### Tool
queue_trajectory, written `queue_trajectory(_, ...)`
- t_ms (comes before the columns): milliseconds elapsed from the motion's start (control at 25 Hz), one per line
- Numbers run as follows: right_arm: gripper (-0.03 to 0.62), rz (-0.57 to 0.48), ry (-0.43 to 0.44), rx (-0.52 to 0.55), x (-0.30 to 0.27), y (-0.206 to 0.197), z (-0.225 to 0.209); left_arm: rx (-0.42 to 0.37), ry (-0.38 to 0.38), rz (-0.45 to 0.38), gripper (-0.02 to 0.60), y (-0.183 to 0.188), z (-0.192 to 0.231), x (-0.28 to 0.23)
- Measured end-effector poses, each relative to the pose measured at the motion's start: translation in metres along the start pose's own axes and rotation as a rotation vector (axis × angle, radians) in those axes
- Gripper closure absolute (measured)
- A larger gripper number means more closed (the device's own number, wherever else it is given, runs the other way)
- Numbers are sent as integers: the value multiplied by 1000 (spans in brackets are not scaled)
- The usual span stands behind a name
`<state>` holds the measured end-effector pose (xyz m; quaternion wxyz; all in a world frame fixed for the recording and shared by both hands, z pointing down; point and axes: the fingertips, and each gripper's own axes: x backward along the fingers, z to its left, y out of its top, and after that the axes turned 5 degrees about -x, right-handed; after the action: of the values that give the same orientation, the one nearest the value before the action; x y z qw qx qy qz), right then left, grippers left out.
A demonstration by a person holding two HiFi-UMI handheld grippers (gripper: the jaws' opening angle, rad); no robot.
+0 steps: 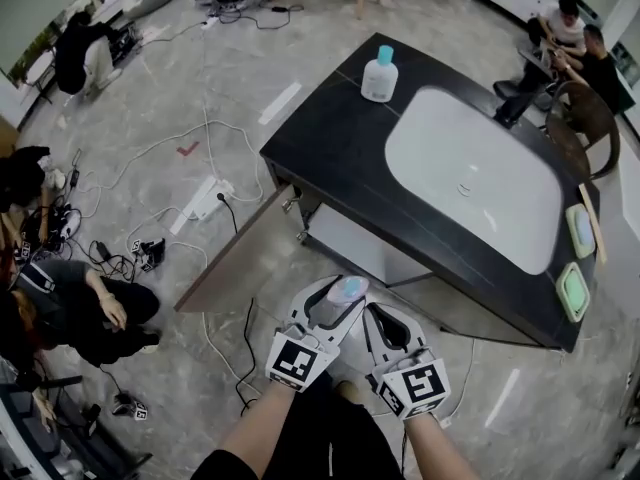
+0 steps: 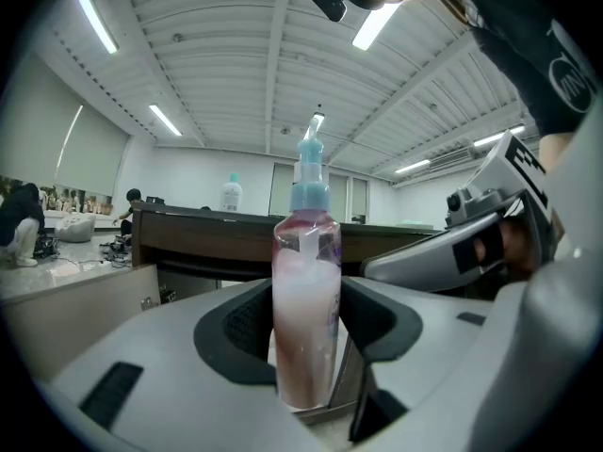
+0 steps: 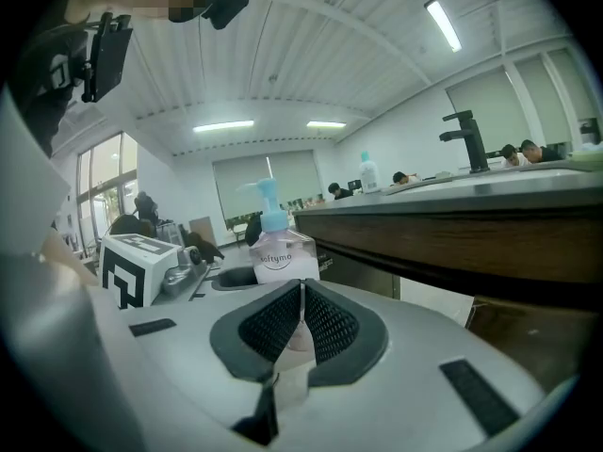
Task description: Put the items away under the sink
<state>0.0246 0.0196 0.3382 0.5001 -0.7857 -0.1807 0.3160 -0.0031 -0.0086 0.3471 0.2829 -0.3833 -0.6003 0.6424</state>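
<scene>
A clear pump bottle (image 2: 306, 299) of pink-white liquid with a blue pump stands upright between the jaws of my left gripper (image 2: 307, 337), which is shut on its body. In the head view this bottle (image 1: 348, 290) and left gripper (image 1: 335, 308) hang low in front of the black sink cabinet (image 1: 330, 148), close to its open door (image 1: 235, 258). My right gripper (image 1: 385, 326) is beside it on the right, shut with nothing between its pads (image 3: 325, 326). In the right gripper view the held bottle (image 3: 275, 257) shows just beyond the jaws. A second blue-capped bottle (image 1: 380, 73) stands on the counter's far corner.
A white basin (image 1: 475, 183) fills the countertop, with two green soap dishes (image 1: 578, 230) at its right end and a black tap (image 3: 466, 139). Cables and a power strip (image 1: 205, 200) lie on the floor to the left. People sit at the left (image 1: 70, 308) and far right (image 1: 575, 43).
</scene>
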Motion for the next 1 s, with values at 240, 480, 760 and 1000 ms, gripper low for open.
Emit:
queue_trajectory(240, 560, 1, -12, -1, -20, -33, -19, -3, -8, 2, 373, -40, 6, -15)
queue_trajectory(480, 560, -14, -20, 6, -44, -66, -41, -5, -24, -10, 373, -83, 14, -35)
queue_trajectory(760, 560, -32, -28, 18, -70, -106, -66, -19, -35, -23, 373, -132, 23, -56)
queue_trajectory(1000, 560, -53, -39, 26, -88, -136, -86, -10, -54, -41, 373, -168, 27, -74)
